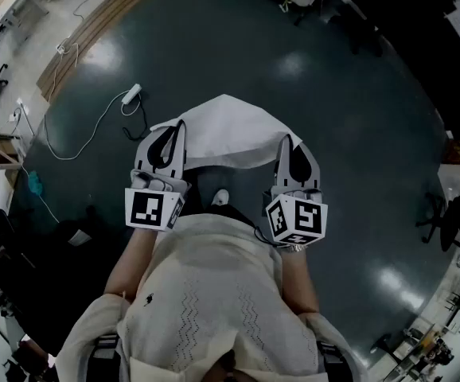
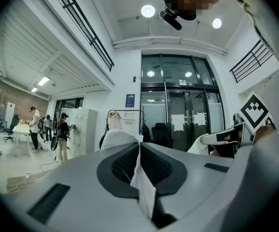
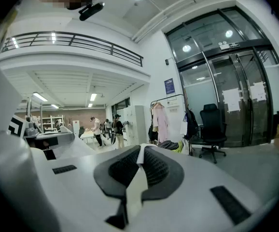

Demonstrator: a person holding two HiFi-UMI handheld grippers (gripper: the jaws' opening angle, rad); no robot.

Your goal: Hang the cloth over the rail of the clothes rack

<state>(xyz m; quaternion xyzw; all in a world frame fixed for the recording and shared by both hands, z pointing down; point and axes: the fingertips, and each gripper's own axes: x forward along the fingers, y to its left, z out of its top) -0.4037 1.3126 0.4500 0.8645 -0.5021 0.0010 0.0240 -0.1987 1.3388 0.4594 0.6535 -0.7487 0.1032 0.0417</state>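
Dark glossy floor (image 1: 357, 134) beneath white cloth (image 1: 222, 130); glass doors (image 2: 178, 105) ahead

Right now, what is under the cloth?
From the head view, only dark floor shows around the cloth, plus what looks like a shoe just past its near edge. The floor directly beneath is covered.

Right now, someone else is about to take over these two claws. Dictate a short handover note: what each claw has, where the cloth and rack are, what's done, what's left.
Left claw: shut on one edge of the white cloth.
Right claw: shut on the opposite edge, with the cloth spread between the two.
Clothes rack: well ahead across the room, with garments already hanging on it.
Done: the cloth is gripped by both claws.
Left: get to the rack, drape the cloth over its rail, then open both claws.
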